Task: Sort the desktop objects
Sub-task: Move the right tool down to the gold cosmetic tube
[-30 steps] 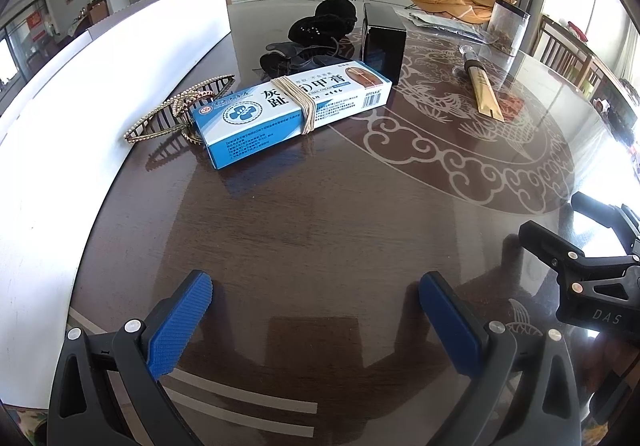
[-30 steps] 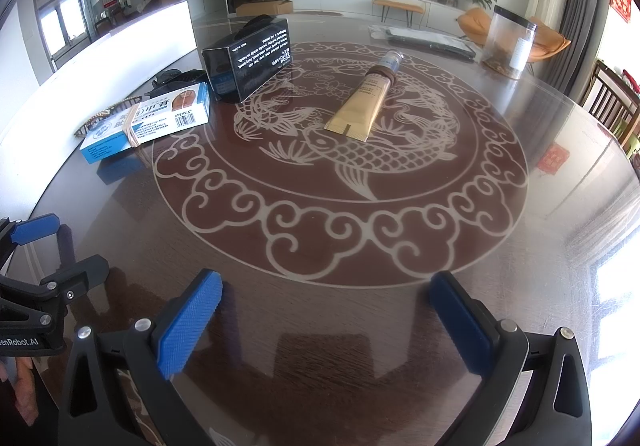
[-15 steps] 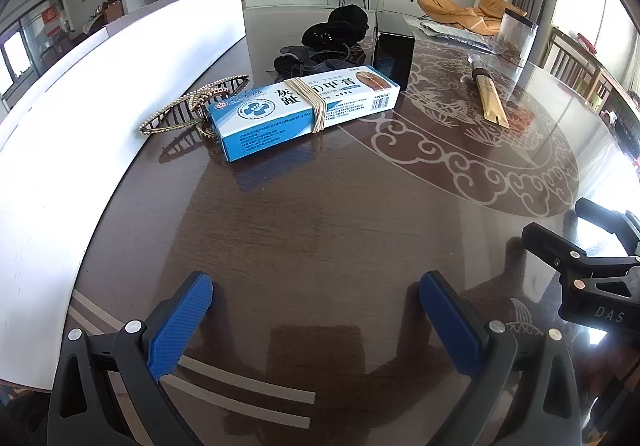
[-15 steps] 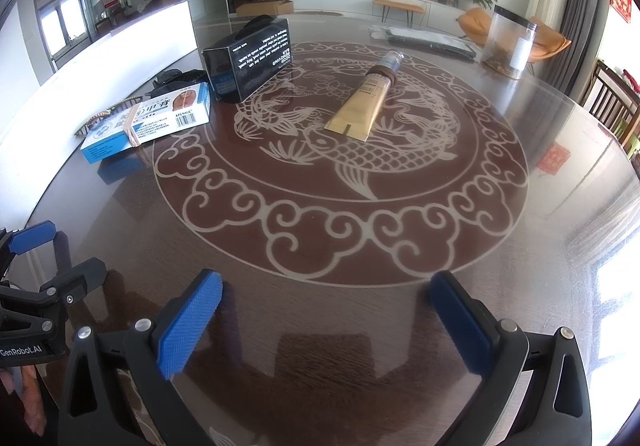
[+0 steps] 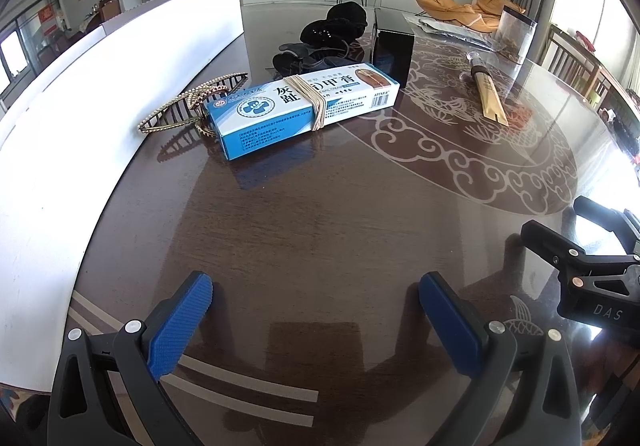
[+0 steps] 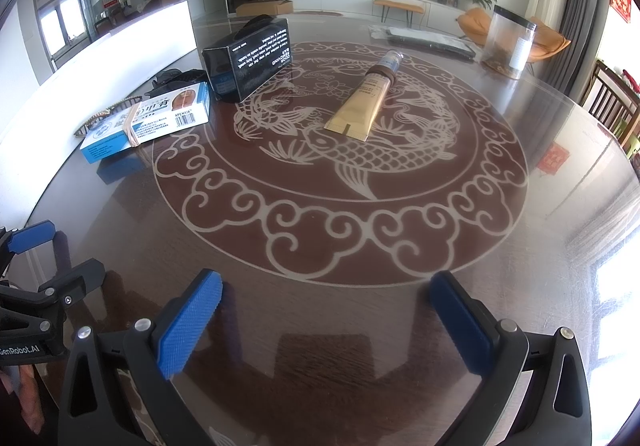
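Note:
A blue-and-white ointment box [image 5: 304,106] with a rubber band lies on the dark round table [image 5: 320,226], far ahead of my left gripper [image 5: 316,316], which is open and empty. A gold beaded hair clip [image 5: 188,106] lies left of the box. A black box [image 5: 392,50] stands behind it. A gold tube [image 6: 366,102] lies at the table's middle, far ahead of my right gripper [image 6: 326,316], also open and empty. The box also shows in the right wrist view [image 6: 148,124], as does the black box [image 6: 250,58].
A white curved panel [image 5: 80,118] runs along the table's left edge. Black items [image 5: 332,26] lie behind the ointment box. A clear jar [image 6: 510,42] and a flat packet [image 6: 424,38] sit at the far side. Chairs [image 6: 612,102] stand on the right.
The left gripper has moved slightly forward and turned, so the ointment box sits more central. The right gripper has barely moved. Both stay open.

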{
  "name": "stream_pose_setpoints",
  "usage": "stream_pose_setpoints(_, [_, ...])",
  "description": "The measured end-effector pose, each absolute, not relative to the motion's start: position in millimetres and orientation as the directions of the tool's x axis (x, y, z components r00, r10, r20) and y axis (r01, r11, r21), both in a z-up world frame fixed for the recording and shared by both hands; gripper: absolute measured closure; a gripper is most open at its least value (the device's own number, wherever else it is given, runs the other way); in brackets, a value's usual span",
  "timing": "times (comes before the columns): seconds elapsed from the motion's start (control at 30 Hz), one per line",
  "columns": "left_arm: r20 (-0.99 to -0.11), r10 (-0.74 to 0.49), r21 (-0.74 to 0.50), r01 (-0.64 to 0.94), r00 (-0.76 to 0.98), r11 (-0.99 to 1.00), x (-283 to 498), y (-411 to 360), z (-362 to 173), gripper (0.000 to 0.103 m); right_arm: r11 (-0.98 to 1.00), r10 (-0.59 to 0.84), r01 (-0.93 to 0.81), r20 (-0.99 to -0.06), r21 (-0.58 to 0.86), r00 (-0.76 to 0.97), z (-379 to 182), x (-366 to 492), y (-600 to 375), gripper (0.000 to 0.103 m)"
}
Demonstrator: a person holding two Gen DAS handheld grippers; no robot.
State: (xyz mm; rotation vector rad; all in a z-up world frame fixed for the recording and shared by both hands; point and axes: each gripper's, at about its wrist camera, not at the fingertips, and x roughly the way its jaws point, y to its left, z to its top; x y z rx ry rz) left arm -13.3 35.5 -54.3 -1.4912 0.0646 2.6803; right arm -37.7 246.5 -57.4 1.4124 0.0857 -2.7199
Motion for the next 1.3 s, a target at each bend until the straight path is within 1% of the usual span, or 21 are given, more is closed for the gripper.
stream_pose_setpoints(0.17, [-0.848,0.009,-0.001,-0.015,-0.530,-1.000,-14,20,-55,0.000,-0.993,-0.057,0.119,-0.824,-0.013,-0.564,-58,-44,245,0.000])
stream_pose_setpoints(0.27, [-0.843,0.005,0.001,-0.011,-0.538,-1.000,-14,19,-55,0.000,-0.988,-0.077,0.155,-0.826,-0.013,-0.559,-58,-65,247,0.000])
stream_pose_setpoints(0.43, [-0.838,0.004,0.002,-0.011,-0.546,-1.000,-13,19,-57,0.000,-0.995,-0.045,0.103,-0.846,-0.011,-0.531,-58,-124,254,0.000])
stream_pose_setpoints(0.63, [-0.830,0.002,0.004,-0.008,-0.558,-1.000,-14,20,-57,0.000,-1.000,0.012,-0.006,-0.835,-0.011,-0.550,-58,-189,257,0.000])
stream_pose_setpoints(0.73, [-0.829,0.003,0.004,-0.011,-0.560,-1.000,-14,20,-57,0.000,-1.000,0.014,-0.007,-0.823,-0.012,-0.568,-57,-207,255,0.000])
stream_pose_setpoints(1.3, [-0.822,0.004,0.003,-0.012,-0.570,-1.000,-16,18,-57,0.000,-1.000,0.018,-0.018,-0.821,-0.010,-0.570,-58,-221,259,0.000])
